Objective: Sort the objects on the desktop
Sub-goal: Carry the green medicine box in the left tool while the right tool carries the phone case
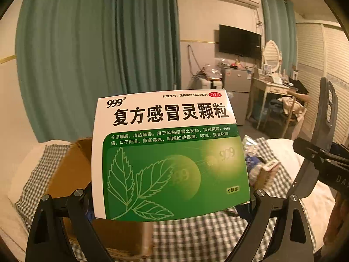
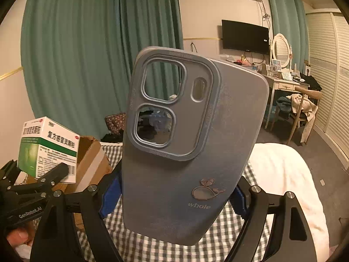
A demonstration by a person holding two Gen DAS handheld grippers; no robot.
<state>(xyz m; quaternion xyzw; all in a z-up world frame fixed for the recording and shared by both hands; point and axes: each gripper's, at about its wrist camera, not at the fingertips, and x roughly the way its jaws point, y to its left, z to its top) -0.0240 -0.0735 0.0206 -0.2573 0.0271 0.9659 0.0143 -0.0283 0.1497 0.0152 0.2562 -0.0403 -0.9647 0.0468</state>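
My left gripper is shut on a green and white medicine box, held upright above the checked cloth; the box also shows in the right wrist view, at the left. My right gripper is shut on a grey-blue phone case with a whale print, held upright in the air. That case and my right gripper show edge-on at the right of the left wrist view. Blue pads line the right gripper's fingers.
An open brown cardboard box stands on the green checked cloth behind and left of the medicine box. A small carton and crumpled plastic packets lie on the cloth. White bedding lies to the right.
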